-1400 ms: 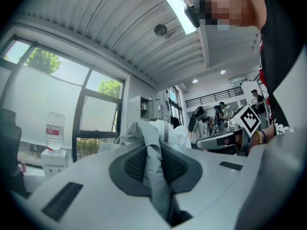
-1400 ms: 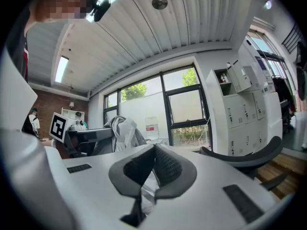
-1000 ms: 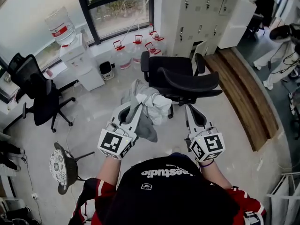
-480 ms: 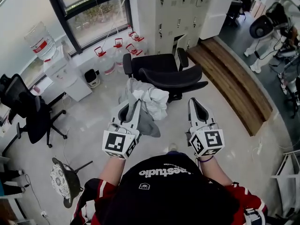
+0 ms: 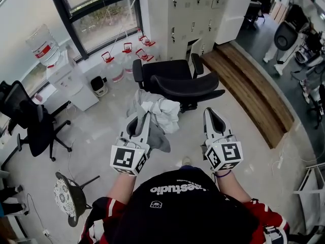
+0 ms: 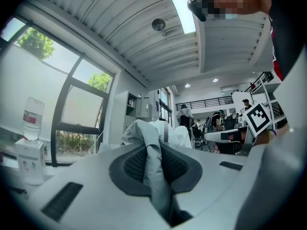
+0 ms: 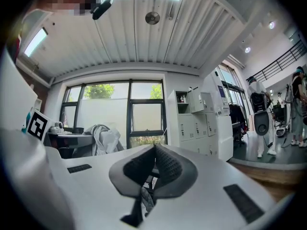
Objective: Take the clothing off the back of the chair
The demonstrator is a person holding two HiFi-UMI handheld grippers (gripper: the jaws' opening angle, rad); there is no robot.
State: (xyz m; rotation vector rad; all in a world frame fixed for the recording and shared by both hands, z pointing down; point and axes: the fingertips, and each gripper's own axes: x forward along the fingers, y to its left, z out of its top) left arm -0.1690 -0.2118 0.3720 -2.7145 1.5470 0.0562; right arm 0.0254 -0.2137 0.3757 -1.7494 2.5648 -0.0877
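Hidden behind the crumpled white-and-grey cloth garment [image 5: 161, 112]: part of the base of the black mesh office chair [image 5: 179, 80]. Could not tell whether cloth and chair touched. Hung bunched off the backrest, on the near side of the chair, with one grey fold clamped between the closed jaws of the left gripper [image 5: 143, 117]. Pressed shut on nothing, the right gripper [image 5: 212, 112], likewise on the chair's near side.

The person's black top [image 5: 179, 212] bears white print reading "studio".
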